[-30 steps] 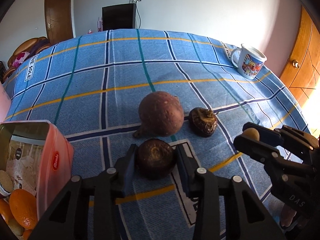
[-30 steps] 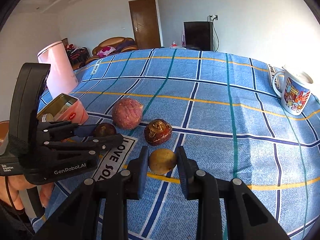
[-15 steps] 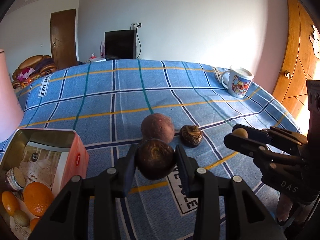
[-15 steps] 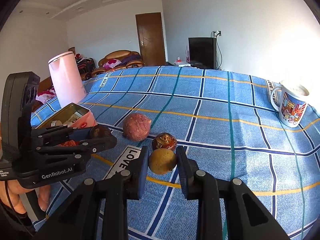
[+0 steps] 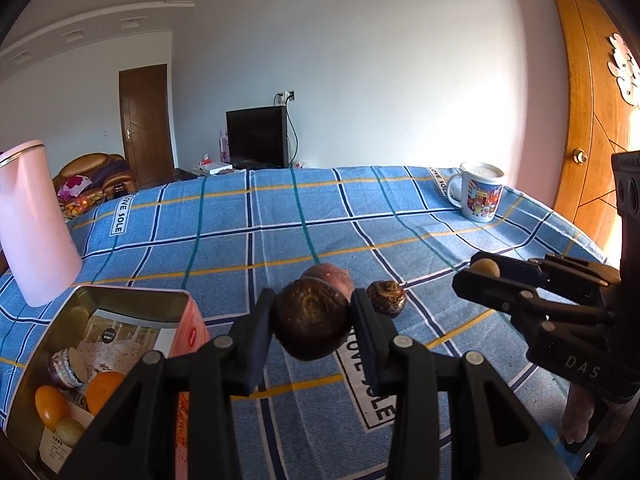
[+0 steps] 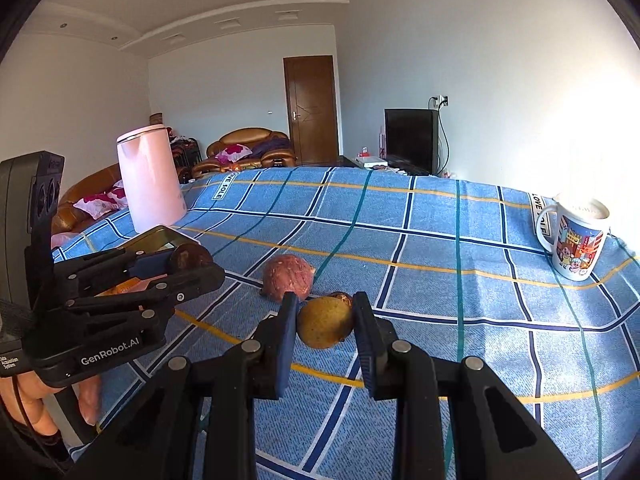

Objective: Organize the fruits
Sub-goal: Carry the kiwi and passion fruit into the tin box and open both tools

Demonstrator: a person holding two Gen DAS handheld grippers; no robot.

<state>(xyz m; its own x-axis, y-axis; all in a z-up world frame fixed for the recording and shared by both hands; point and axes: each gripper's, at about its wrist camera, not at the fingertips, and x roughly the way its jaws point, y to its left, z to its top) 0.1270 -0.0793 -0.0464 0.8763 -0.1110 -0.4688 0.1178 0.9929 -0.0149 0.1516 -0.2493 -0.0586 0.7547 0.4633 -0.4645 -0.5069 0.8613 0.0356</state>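
Left wrist footage showed the left claw clenched on a dark brown round fruit, held clear above the table, which was covered with a blue checked cloth. Beside it, low at the left, stood an open pink tin that already held 2 orange fruits and a pale one, along with a small jar; that much sorting looked done.

Right wrist footage showed the right claw gripping a yellow-brown fruit, also raised off the cloth. The other claw appeared at the left of that view, its dark load poised near the tin's rim.

On the cloth 2 items were left: a reddish round fruit and, just beside it, a small dark brown one with a knobby top. A printed mug sat well apart at the far right edge, and a pink jug stood behind the tin.

By my reading, the job was roughly half complete: 2 fruits were in mid-carry and presumably bound for the tin, and 2 more had yet to be picked up.
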